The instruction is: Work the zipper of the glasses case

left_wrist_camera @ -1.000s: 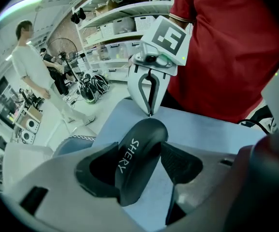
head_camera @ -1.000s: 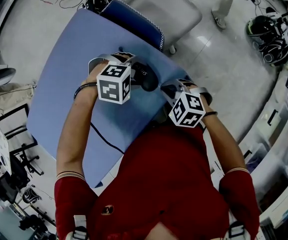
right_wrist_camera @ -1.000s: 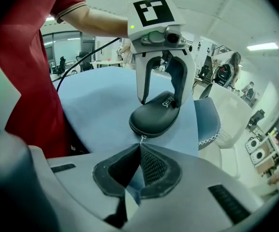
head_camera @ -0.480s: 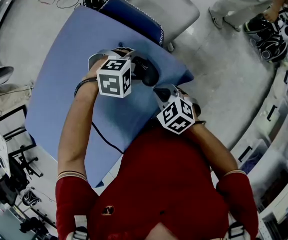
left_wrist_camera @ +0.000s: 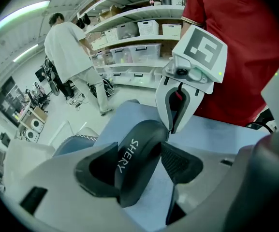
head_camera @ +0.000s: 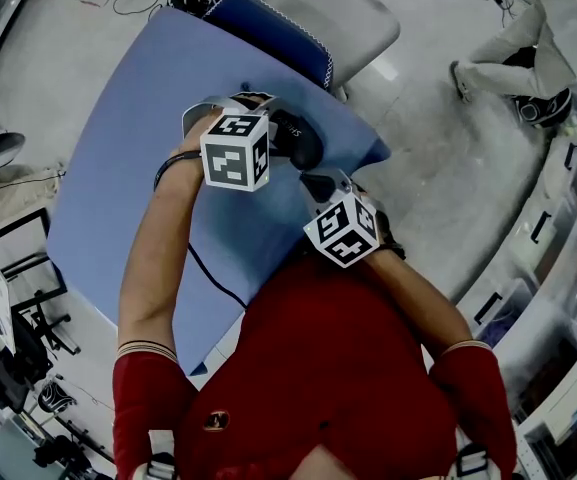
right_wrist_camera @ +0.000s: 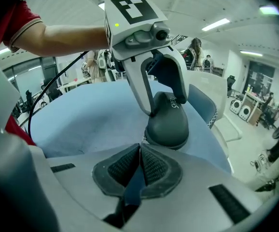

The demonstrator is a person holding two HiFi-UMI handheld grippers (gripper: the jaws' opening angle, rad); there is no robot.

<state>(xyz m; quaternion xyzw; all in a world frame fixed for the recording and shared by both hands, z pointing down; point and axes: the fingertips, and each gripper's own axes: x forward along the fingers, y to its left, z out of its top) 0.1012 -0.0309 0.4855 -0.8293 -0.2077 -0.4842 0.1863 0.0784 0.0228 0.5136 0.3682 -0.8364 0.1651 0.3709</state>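
Observation:
The dark glasses case (head_camera: 301, 145) (left_wrist_camera: 140, 151) (right_wrist_camera: 168, 121) sits on the blue table (head_camera: 138, 138), marked with white lettering. My left gripper (head_camera: 276, 134) (left_wrist_camera: 140, 167) is shut on it, one pad pressing each long side. My right gripper (head_camera: 316, 182) (right_wrist_camera: 140, 147) points at the case's near end, its tips right against the zipper seam. Its jaws are opening, though the pads (right_wrist_camera: 154, 167) still look closed at the tip. A small metal bit of the zipper (right_wrist_camera: 142, 138) shows just ahead of the tips, and I cannot tell whether it is between them.
A chair with a blue cushion (head_camera: 268, 30) and a grey seat (head_camera: 340, 10) stands beyond the table's far edge. A black cable (head_camera: 214, 278) runs over the table by my left arm. A person crouches on the floor (head_camera: 520, 36); shelves (head_camera: 558, 258) line the right.
My right gripper has moved left and forward until its tips reach the case's near end. The left gripper has kept its hold in place. The person in the background has moved.

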